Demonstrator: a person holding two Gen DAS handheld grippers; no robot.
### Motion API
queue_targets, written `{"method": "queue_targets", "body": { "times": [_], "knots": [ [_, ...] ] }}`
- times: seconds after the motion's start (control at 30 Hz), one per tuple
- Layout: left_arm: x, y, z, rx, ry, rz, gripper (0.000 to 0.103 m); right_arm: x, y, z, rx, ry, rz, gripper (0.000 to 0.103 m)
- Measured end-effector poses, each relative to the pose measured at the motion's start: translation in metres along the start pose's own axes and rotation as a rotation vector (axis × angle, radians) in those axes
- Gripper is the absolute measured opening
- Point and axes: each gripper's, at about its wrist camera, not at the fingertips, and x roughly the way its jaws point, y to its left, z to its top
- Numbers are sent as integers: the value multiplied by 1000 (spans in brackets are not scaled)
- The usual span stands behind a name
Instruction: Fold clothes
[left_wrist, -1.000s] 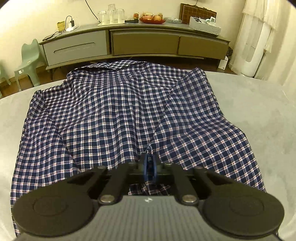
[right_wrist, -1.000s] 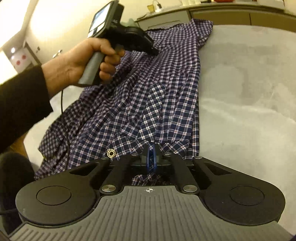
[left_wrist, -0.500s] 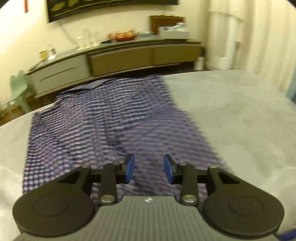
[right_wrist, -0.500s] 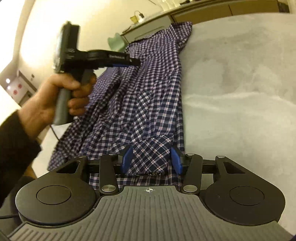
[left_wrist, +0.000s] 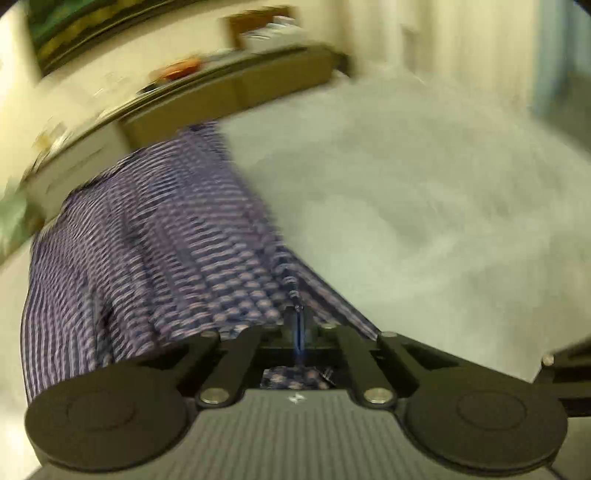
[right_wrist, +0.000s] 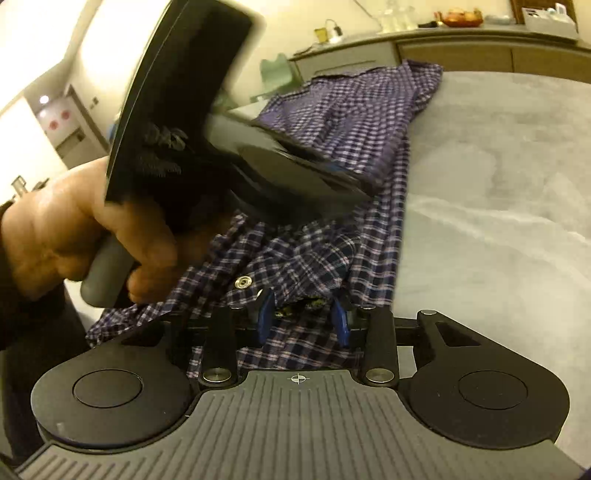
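Half a second ago the left gripper's (left_wrist: 298, 325) blue fingers stood apart over the cloth; now they are pressed together on a ridge of the plaid shirt (left_wrist: 155, 236), which rises taut to the pinch at its right edge. That view is smeared with motion, so the grip looks freshly taken and already moving. The right gripper (right_wrist: 303, 314), which let go just before, has its fingers (right_wrist: 265, 310) wide apart, with a rumpled near edge of shirt and a metal snap (right_wrist: 242, 283) lying loosely between and just beyond them. Outward, the shirt stretches toward the far sideboard (right_wrist: 454, 51) along the left of the grey surface (right_wrist: 498, 184). Judging from this, one fold is laid and the left hand (right_wrist: 74, 229) is starting the next.
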Motion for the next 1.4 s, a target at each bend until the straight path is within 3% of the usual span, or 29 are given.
{"method": "queue_targets", "body": {
  "times": [0.13,0.27,0.37,0.5,0.7,0.77,0.8,0.83,0.97,1.03,1.17,1.3,1.4],
  "knots": [
    [-23,30,-3,-110,-21,-32,1,-6,-23,13,104,-43,-35,42],
    [-28,37,-10,-136,-24,-24,1,10,-53,65,172,-53,-66,43],
    [-30,43,-14,-154,-31,-26,1,48,-79,106,219,-35,-61,45],
    [-38,61,-15,-210,-58,-47,1,99,-103,143,217,-21,-142,47],
    [-42,82,-14,-259,-76,-113,1,147,-121,177,222,-3,-74,48],
    [-35,81,-13,-236,-67,-118,2,156,-112,180,158,-2,-97,40],
    [-33,77,-14,-224,-63,-117,2,157,-107,177,121,5,-116,13],
    [-32,72,-15,-211,-60,-117,2,158,-102,175,83,13,-136,0],
    [-29,66,-19,-207,-63,-150,4,144,-91,159,-15,13,-283,0],
    [-30,60,-20,-190,-57,-157,5,134,-96,151,-11,-6,-300,1],
    [-35,48,-23,-148,-47,-170,13,97,-122,141,132,-67,-238,30],
    [-43,39,-34,-155,-23,-209,20,31,-137,125,280,-110,-173,46],
    [-44,36,-40,-199,-14,-247,24,6,-123,96,283,-88,-82,61]
  ]
}}
